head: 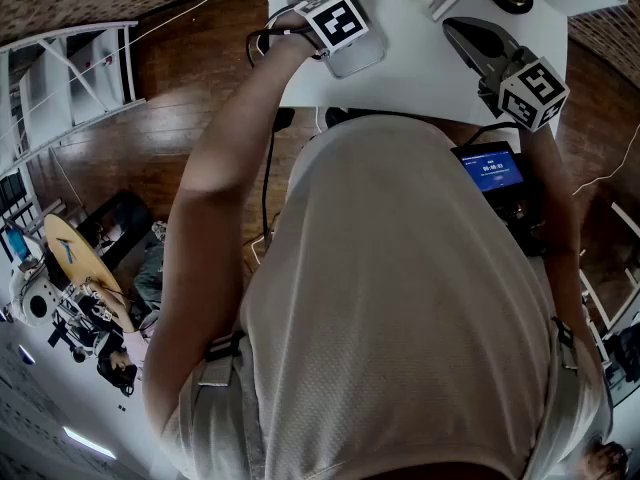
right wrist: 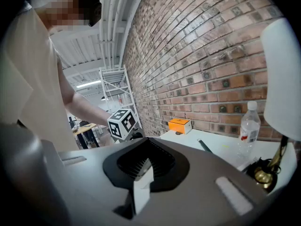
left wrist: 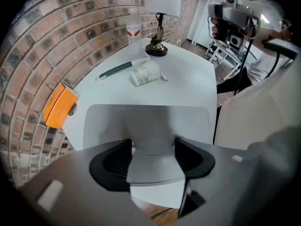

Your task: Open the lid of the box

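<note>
your left hand-held gripper (left wrist: 153,155) is clamped on the front tab (left wrist: 154,172) of the box (left wrist: 148,119) lid. it looks like stiff, light, likely slick plastic, so lift there. your right hand-held gripper (right wrist: 145,166) hovers right of the box, jaws together, empty.

Brick wall (right wrist: 197,55), metal shelving (right wrist: 114,86) and ceiling pipes (right wrist: 110,22) mark a loft-style workshop.

I count one pale grey rectangular box (left wrist: 146,121), one small orange box (left wrist: 59,105), one clear plastic bottle (left wrist: 134,36), one white-shaded lamp (left wrist: 162,1), one paper cup (left wrist: 145,73), one dark green pen (left wrist: 115,71).
</note>
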Available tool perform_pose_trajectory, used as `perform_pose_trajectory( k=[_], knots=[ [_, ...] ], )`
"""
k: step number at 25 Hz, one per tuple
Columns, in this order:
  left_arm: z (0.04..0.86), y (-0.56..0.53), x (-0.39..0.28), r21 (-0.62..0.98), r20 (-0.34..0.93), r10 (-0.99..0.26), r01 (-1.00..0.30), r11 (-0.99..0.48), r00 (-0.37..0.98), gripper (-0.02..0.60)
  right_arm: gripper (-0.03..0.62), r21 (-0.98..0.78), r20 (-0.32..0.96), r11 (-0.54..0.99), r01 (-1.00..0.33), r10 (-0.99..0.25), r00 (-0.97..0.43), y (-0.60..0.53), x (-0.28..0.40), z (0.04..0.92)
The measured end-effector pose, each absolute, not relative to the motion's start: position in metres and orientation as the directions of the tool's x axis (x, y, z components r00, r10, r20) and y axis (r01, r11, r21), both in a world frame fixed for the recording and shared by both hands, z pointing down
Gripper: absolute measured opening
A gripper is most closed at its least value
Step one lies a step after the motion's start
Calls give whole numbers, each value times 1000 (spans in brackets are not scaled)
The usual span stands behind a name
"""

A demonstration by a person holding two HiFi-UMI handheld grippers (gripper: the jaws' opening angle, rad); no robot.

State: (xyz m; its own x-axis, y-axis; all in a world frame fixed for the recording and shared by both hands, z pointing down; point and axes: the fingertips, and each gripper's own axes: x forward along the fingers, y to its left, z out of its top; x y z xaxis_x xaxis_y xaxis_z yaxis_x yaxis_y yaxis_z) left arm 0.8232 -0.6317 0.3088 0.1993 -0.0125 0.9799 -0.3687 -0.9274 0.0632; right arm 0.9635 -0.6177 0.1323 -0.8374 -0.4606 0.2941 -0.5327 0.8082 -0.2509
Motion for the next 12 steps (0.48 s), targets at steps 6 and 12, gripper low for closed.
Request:
perform_pose_trajectory(
  k=[6,12],
  knots=[
    [322,-632,775,51,983,-27,-416,-908,180,288,2,-245,291,838,-487,-415,-862,-636,923,162],
    [331,-616,739,55,973,-53,-446,-893,227,288,2,-244,297,867,-434,-359,-885,-634,891,178]
  ],
)
